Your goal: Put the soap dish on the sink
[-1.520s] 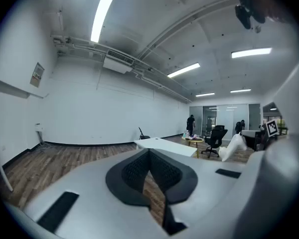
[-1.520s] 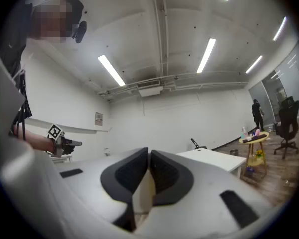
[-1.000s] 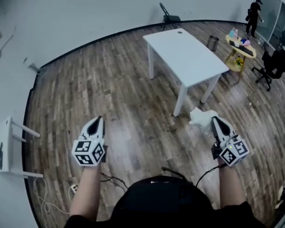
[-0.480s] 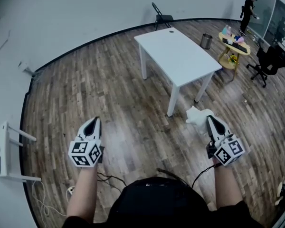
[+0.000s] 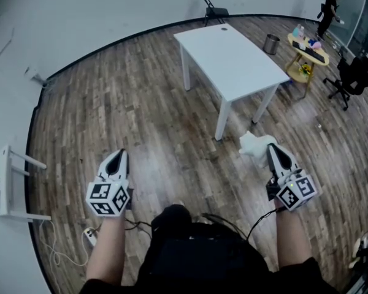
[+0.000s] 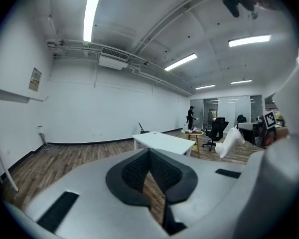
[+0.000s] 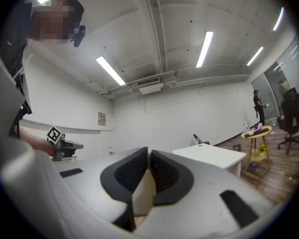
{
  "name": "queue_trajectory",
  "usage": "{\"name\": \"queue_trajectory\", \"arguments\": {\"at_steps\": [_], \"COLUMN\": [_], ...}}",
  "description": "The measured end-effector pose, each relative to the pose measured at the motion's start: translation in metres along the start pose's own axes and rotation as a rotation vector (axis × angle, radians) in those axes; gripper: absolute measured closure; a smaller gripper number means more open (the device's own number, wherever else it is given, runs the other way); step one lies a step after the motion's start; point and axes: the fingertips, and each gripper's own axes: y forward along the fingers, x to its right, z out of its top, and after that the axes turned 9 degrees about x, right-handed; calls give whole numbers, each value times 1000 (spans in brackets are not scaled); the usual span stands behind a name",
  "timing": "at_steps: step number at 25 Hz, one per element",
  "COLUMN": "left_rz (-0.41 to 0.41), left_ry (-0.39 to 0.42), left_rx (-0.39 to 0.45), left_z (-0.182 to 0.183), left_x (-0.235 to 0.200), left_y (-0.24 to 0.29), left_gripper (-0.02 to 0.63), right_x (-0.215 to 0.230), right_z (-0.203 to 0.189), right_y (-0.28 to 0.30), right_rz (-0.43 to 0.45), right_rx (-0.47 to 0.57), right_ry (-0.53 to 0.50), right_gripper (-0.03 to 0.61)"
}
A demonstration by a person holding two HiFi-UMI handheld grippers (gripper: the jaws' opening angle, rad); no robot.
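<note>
The left tool is held low above the wood floor at the left of the head view. In the left gripper view its jaws stand narrow, with the pads meeting at the tips and nothing between them. The right tool is held at the right of the head view. In the right gripper view its jaws are clamped on a pale, cream-white piece, the soap dish. In the head view the soap dish projects from the tips of the right tool, clear of the floor and near the nearest corner leg of the white worktop. The left gripper view shows the same dish in the air at the right of the frame. The white worktop stands on the floor ahead of the person and its top is bare. Beyond its far corner stand a folding chair and a small bin. A round yellow worktop carrying small items and an office chair stand near the right edge of the floor. A white legged frame sits at the left edge of the floor, and a cable lies nearby.
</note>
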Motion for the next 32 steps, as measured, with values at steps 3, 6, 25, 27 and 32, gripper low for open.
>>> {"name": "queue_trajectory", "arguments": {"at_steps": [3, 6, 25, 27, 32], "left_rz": [-5, -24, -121, -131, -172], "left_ry": [10, -13, -95, -102, -122], "left_rx": [-25, -26, -39, -34, -16], "left_z": [-7, -10, -10, -6, 8], "left_x": [0, 1, -78, -88, -121], "left_y": [5, 25, 204, 228, 291], "left_gripper": [624, 624, 624, 624, 624], "right_x": [9, 23, 65, 69, 81], "right_z": [-2, -4, -30, -29, -24], "right_y": [1, 9, 156, 177, 241], "right_rz": [-12, -25, -90, -95, -117], "right_rx": [-4, -1, -27, -32, -9], "right_ry": [4, -2, -5, -17, -49], "right_gripper": [551, 551, 551, 551, 551]}}
